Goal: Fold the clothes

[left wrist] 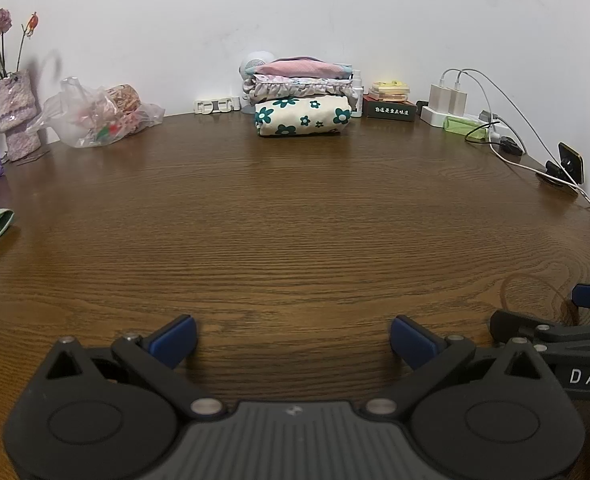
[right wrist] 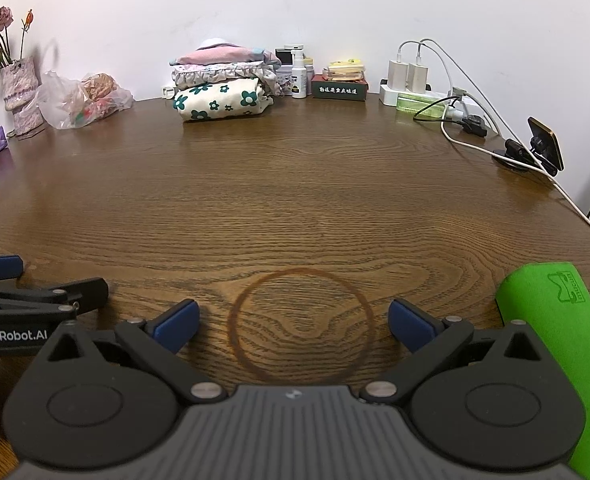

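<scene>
I hold left gripper (left wrist: 293, 338) low over the wooden table (left wrist: 295, 220), fingers spread, empty | right gripper (right wrist: 293, 322) level beside it, likewise spread, empty | folded clothes stack (left wrist: 303, 102) sits far, by the wall

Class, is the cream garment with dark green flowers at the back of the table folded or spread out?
Folded: the cream flowered garment is a compact bundle under two other folded pieces.
</scene>
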A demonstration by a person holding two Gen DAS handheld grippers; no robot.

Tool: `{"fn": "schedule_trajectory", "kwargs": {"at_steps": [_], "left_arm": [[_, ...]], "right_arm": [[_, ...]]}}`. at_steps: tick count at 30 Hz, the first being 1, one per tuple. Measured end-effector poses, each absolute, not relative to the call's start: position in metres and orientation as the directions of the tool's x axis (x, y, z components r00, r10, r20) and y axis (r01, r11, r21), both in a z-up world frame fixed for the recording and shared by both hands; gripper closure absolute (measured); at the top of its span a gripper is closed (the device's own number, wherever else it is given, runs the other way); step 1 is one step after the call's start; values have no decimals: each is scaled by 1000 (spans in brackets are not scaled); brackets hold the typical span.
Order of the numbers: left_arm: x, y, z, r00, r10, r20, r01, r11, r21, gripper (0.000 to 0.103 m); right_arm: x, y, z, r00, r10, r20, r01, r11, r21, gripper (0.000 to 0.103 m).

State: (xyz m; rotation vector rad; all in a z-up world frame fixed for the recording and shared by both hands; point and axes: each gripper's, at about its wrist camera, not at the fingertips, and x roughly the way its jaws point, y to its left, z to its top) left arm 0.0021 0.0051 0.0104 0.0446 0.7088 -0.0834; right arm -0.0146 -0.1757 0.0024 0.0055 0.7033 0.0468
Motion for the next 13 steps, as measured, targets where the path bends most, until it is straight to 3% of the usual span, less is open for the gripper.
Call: {"fn": "schedule_trajectory", "kwargs": {"at_steps": [13], "left_arm": [[2,5,11,756,-61,-652,91,996,12,0]], "right_arm": [[-15,-175,3,762,43,-646,-39,999,21,1]]}}
